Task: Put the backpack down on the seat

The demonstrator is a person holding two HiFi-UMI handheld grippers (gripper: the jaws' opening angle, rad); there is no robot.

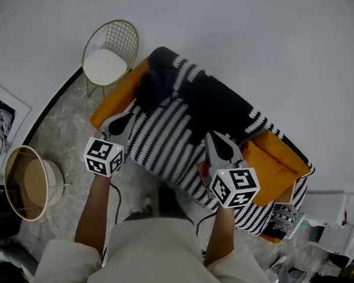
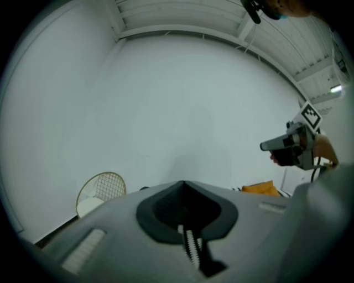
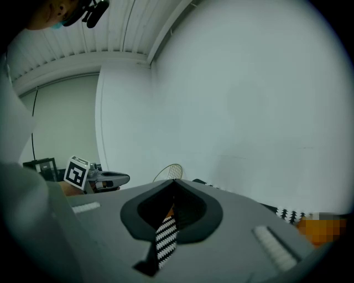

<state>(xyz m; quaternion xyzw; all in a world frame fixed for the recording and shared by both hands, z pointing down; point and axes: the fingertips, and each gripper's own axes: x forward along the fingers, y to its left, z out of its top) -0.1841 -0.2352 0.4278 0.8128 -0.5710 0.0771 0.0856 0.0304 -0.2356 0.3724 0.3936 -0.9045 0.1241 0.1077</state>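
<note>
A pale bare wall backs an orange sofa standing on grey marbled floor, most of it draped in a black-and-white striped throw.

The backpack, as far as I can judge, is the dark lump lying on the seat towards the sofa's far left end, up against the backrest. Both grippers hang well short of it, over the front of the throw. The left gripper has its jaws pressed together with nothing between them. The right gripper is closed too, and the stripes seen through its slot look like the throw below, not cloth in its grip.

The pack looks already set down, so the step in hand is to come away cleanly. I would back both tools straight off with no strap hooked on a jaw, then check the pack leans into the backrest and not toward the seat's edge.

Its straps and outline vanish into the throw's black patch. Neither gripper view shows it. The person's body hides the seat's front edge. A wire chair stands beyond the sofa's left end.
</note>
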